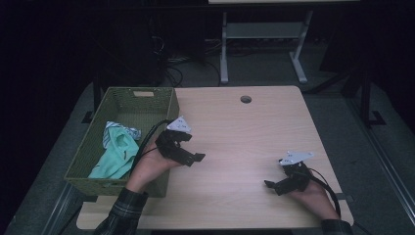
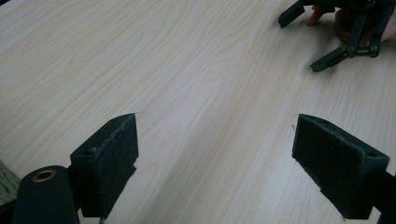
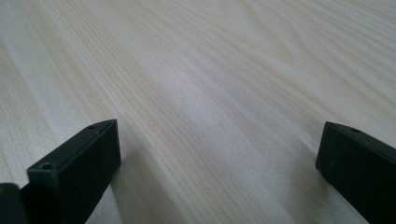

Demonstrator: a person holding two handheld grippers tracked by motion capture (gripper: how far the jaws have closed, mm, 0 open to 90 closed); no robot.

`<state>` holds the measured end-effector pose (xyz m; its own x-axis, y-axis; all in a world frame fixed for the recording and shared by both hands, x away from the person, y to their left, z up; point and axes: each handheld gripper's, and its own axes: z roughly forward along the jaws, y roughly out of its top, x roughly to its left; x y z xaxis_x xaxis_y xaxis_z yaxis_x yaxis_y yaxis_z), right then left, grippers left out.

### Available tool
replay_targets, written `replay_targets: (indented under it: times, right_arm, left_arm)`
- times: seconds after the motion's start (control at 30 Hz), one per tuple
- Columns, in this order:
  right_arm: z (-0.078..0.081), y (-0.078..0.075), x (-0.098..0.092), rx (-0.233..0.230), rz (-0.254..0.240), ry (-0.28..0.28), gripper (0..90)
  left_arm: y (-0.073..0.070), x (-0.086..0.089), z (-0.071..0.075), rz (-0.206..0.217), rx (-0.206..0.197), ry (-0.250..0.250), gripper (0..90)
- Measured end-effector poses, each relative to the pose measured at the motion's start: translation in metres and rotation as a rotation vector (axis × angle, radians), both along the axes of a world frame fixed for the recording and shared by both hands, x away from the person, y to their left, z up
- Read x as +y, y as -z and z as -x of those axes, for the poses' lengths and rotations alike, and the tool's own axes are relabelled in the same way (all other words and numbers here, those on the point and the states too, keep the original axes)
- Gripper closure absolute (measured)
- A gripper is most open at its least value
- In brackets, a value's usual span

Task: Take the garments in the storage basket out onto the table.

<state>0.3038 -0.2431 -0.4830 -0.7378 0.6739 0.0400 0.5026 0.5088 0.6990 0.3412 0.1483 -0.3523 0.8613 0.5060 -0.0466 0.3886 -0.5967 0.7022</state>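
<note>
The teal garment (image 1: 116,155) lies crumpled in the green basket (image 1: 93,139) at the counter's (image 1: 244,142) left edge, where it can't slide off. Just beside the basket, the left hand-held gripper (image 1: 188,147) hovers with jaws spread wide and empty; the right hand-held gripper (image 1: 275,185), well apart, rests low, equally open and empty, likely awaiting the cloth.

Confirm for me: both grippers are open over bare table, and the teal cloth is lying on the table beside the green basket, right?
Not quite. The teal cloth lies inside the green basket, not beside it, as the high view shows. The rest holds: the left gripper and right gripper both have their jaws apart over bare table.
</note>
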Motion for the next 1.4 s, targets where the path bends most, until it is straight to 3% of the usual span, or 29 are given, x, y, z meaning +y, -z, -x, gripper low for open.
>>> replay_targets:
  times: [0.3, 0.37, 0.67, 1.4]
  right_arm:
    - [0.0, 0.0, 0.0, -0.001, 0.001, 0.001, 0.0]
    - [0.0, 0.0, 0.0, -0.001, 0.0, 0.001, 0.0]
    - [0.0, 0.0, 0.0, -0.001, 0.002, 0.005, 0.0]
    - [0.0, 0.0, 0.0, -0.001, 0.002, 0.005, 0.0]
  left_arm:
    - [-0.005, 0.011, -0.002, -0.006, -0.009, -0.033, 13.7]
    - [-0.006, 0.015, -0.002, -0.033, -0.017, -0.05, 13.6]
    - [-0.011, 0.03, -0.003, -0.005, -0.018, -0.081, 13.7]
    - [-0.008, 0.056, -0.005, -0.002, 0.004, -0.136, 13.7]
